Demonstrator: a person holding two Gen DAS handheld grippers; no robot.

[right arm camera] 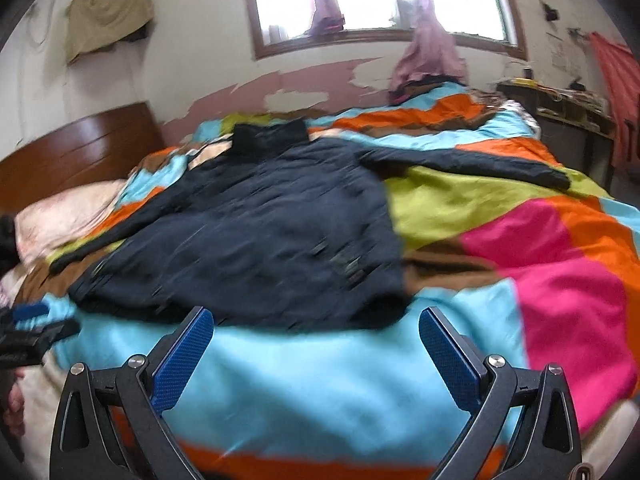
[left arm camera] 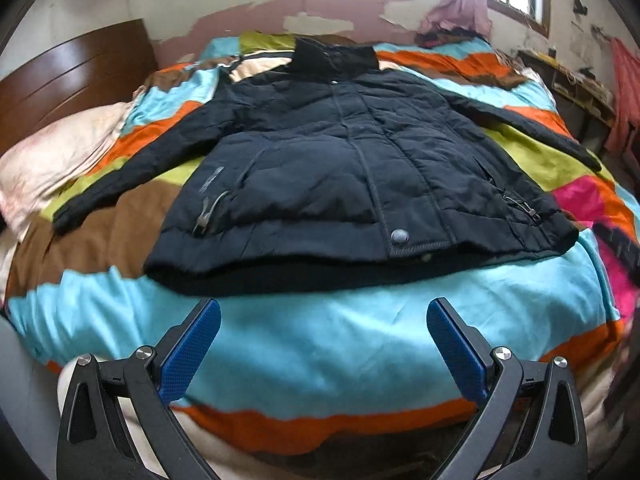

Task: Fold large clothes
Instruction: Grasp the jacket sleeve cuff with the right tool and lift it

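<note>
The right wrist view is smeared with blur, so the jacket's [right arm camera: 256,232] pockets and snaps are hard to make out there; the left wrist view shows them crisply, down to the round snap [left arm camera: 399,236] near the hem. The near edge of the bed is cut off behind the tongs in both views.

The dark padded jacket lies flat, front up, in the middle of the bed, collar toward the far wall and hem toward the near edge, both sleeves spread out to left and right. Under it is a quilt [left arm camera: 320,344] in blocks of turquoise, orange, lime, brown and pink. A pale pillow [left arm camera: 60,156] sits at the left by a brown wooden headboard [left arm camera: 72,76]. The far wall is peeling under a bright window [right arm camera: 376,0], with a pink cloth [right arm camera: 428,52] hanging beside it.

The left tongs [left arm camera: 323,344] stand wide apart, holding nothing, just short of the hem. The right tongs [right arm camera: 316,352] are likewise wide and empty. Only the right wrist view catches the left tongs at its left edge, and a tan cloth [right arm camera: 108,20] high on the wall.
</note>
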